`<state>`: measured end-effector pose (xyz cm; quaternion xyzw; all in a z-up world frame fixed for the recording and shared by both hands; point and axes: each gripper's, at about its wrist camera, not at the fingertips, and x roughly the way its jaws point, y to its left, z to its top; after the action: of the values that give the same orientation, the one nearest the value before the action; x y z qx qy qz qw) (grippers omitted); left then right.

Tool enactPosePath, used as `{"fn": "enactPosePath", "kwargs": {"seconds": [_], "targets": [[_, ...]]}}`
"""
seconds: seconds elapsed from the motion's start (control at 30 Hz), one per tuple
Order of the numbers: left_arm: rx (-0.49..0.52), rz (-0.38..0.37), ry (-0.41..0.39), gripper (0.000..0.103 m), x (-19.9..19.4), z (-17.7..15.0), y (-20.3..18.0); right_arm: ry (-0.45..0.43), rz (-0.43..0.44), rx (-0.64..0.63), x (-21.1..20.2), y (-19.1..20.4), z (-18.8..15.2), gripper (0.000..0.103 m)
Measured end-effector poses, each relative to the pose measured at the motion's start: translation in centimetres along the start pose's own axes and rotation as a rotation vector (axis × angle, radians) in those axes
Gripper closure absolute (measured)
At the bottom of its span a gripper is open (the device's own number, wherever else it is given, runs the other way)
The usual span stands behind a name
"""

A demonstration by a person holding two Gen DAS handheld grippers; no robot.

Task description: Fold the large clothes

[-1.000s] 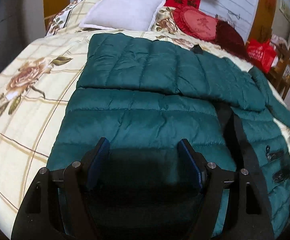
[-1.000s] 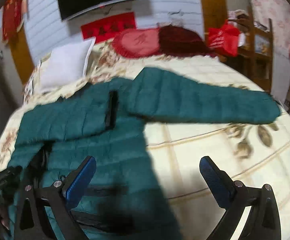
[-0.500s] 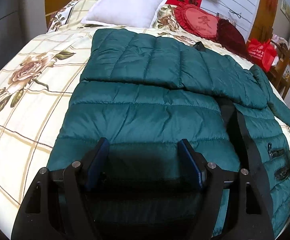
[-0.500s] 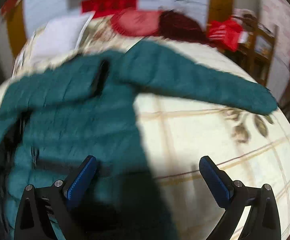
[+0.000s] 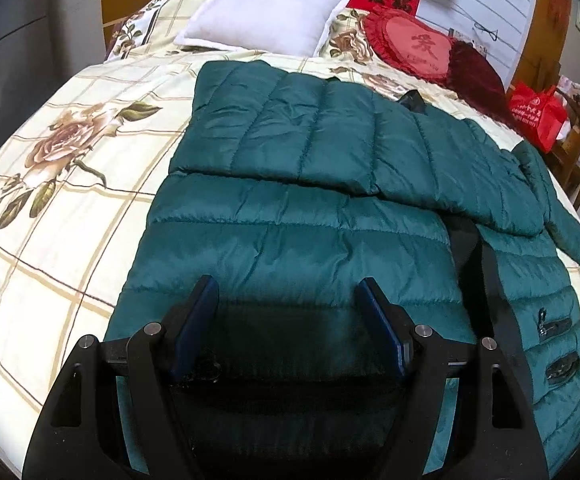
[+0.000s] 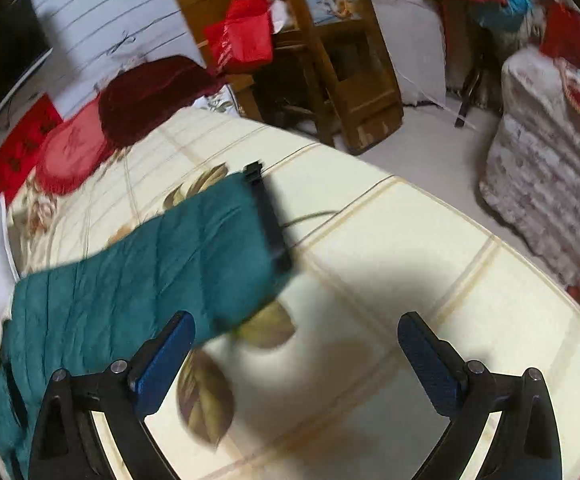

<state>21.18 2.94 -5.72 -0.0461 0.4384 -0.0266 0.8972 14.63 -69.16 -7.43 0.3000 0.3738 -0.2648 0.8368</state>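
Note:
A dark green quilted down jacket (image 5: 297, 236) lies spread on the bed, front up, with its left sleeve folded across the chest. My left gripper (image 5: 288, 292) is open and empty, hovering over the jacket's lower hem. In the right wrist view the jacket's other sleeve (image 6: 146, 276) stretches out across the bedspread, ending in a black cuff (image 6: 270, 220). My right gripper (image 6: 295, 340) is open and empty, above the bedspread just short of that cuff end.
The bed has a cream floral bedspread (image 5: 50, 200). A white pillow (image 5: 266, 12) and red cushions (image 5: 413, 44) lie at the head. A wooden chair (image 6: 337, 60) with a red bag (image 6: 242, 36) stands beside the bed, and a covered seat (image 6: 545, 176) lies further right.
My right gripper has swung to the right, from the jacket body to the outstretched sleeve's cuff end and the bed edge. My left gripper has drawn back slightly over the hem.

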Motion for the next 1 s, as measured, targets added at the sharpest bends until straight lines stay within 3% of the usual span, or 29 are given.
{"fn": "enactPosePath", "kwargs": {"seconds": [0.17,0.3,0.4,0.43,0.47,0.53,0.57,0.8,1.0], "targets": [[0.028,0.024,0.004,0.03,0.4,-0.1,-0.6,-0.031,0.008,-0.059,2.0,1.9,1.5,0.001],[0.039,0.032,0.006,0.03,0.7,-0.1,-0.7,-0.03,0.142,-0.099,3.0,3.7,1.4,0.003],[0.047,0.043,0.006,0.03,0.7,-0.2,-0.9,-0.03,0.24,-0.085,3.2,3.8,1.0,0.01],[0.048,0.044,0.006,0.03,0.7,-0.1,-0.9,-0.032,0.258,-0.074,3.2,3.8,0.9,0.019],[0.048,0.044,0.007,0.03,0.8,-0.1,-1.0,-0.027,0.275,-0.06,3.2,3.6,0.8,0.039],[0.047,0.043,0.007,0.03,0.8,-0.2,-1.0,-0.011,0.268,-0.048,3.3,3.3,0.5,0.067],[0.047,0.044,0.007,0.03,0.8,-0.1,-1.0,-0.023,0.255,-0.06,2.9,3.5,0.4,0.071],[0.047,0.043,0.009,0.03,0.7,-0.1,-1.0,-0.129,0.2,-0.177,-2.6,7.6,0.3,0.079],[0.036,0.055,0.019,0.03,0.5,0.1,-0.8,-0.192,0.29,-0.24,-7.9,14.2,-1.9,0.081]]}}
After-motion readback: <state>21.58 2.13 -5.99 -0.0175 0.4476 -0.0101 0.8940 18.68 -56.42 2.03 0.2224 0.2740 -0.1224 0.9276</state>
